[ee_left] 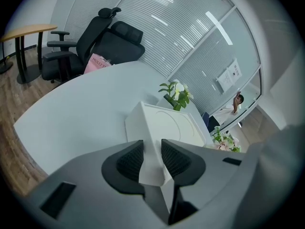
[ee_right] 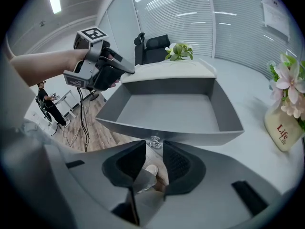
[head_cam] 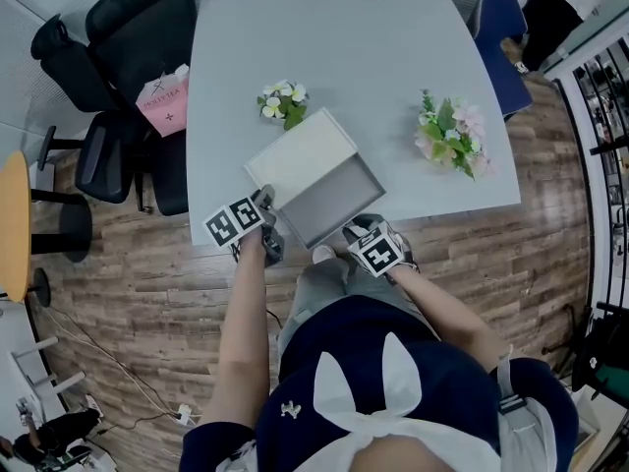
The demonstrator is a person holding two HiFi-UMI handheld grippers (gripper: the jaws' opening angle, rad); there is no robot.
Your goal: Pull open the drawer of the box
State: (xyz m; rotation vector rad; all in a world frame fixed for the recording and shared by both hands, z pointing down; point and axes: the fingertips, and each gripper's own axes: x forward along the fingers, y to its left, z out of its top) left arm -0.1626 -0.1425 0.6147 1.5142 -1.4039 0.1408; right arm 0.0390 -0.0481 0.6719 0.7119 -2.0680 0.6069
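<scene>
A white box (head_cam: 300,155) sits near the front edge of the pale table (head_cam: 344,37). Its grey drawer (head_cam: 331,203) stands pulled out toward me, empty inside (ee_right: 167,106). My left gripper (head_cam: 263,200) is at the box's near left corner, and in the left gripper view its pads (ee_left: 131,159) clamp that white corner (ee_left: 167,125). My right gripper (head_cam: 356,232) hangs just in front of the drawer. Its jaws stand apart, with the small clear knob (ee_right: 153,141) just beyond the fingertips and untouched.
A small flower pot (head_cam: 283,102) stands behind the box and a bigger bouquet (head_cam: 452,134) to its right. Black office chairs (head_cam: 128,57) with a pink bag (head_cam: 165,101) stand left of the table, a blue chair (head_cam: 501,28) at the far right.
</scene>
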